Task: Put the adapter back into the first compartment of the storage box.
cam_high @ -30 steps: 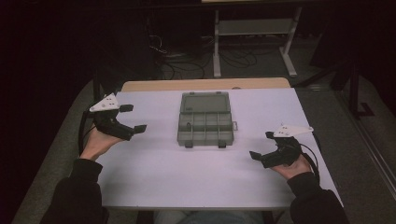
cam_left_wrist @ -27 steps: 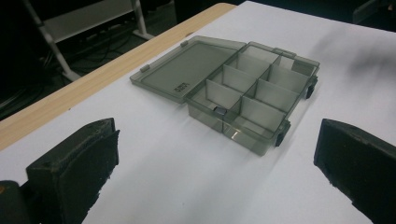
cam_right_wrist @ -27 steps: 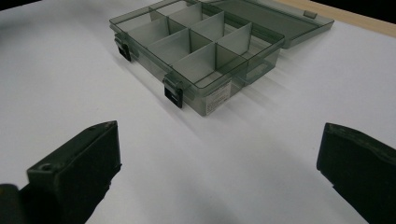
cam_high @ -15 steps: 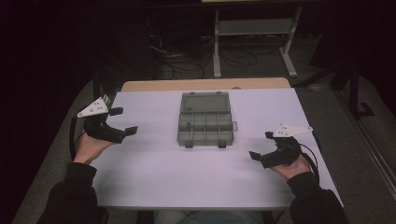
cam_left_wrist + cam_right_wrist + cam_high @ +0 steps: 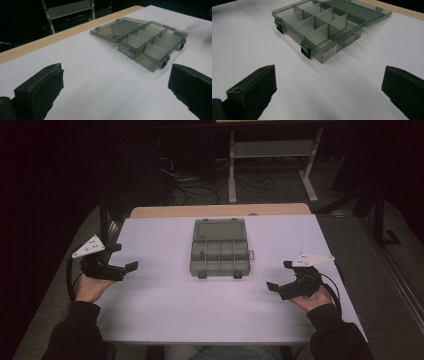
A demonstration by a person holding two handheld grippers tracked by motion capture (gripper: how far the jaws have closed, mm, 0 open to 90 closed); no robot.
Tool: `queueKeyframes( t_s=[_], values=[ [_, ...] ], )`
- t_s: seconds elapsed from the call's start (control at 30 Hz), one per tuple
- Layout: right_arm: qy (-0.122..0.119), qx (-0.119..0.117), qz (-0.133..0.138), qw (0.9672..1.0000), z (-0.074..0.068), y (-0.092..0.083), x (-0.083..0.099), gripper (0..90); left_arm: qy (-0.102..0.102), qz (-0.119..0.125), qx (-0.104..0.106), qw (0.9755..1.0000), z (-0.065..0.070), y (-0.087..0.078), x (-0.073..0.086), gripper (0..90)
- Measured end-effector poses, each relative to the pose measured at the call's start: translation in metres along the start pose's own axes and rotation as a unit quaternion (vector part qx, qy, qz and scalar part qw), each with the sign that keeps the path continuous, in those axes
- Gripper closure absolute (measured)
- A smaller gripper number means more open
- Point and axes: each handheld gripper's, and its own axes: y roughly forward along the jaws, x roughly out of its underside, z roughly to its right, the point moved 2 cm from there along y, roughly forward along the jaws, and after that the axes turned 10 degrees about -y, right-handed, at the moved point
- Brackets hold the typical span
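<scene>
Open organizer box (image 5: 220, 247) lies between both grippers—left (image 5: 122, 257), right (image 5: 280, 275)—fingers wide, well apart.

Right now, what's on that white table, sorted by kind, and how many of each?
Handheld tool: 2, the left tool and the right tool, both open
Grey compartment box, lid open: 1
Total: 3

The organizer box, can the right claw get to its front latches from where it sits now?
Probably yes. The right claw is open and aimed at the box, whose lid lies open flat. In the right gripper view, bare table lies between the claw and the latches, with nothing in the way.
</scene>
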Motion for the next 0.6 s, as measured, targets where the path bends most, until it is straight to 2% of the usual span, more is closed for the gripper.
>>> queueKeyframes(
  t_s=[0.27,0.43,0.6],
  values=[
    [0.002,0.001,0.003,1.0,0.0,-0.001,0.0,0.0,-0.032,0.024,-0.009,0.9992,-0.001,-0.013,0.017,0.0],
    [0.001,0.002,0.005,1.0,0.0,0.0,-0.001,0.0,-0.04,0.03,-0.02,0.9986,-0.002,-0.02,0.028,0.0],
    [0.003,0.003,0.005,1.0,0.001,0.0,-0.001,0.0,-0.044,0.03,-0.019,0.9984,-0.003,-0.022,0.033,0.0]
  ],
)
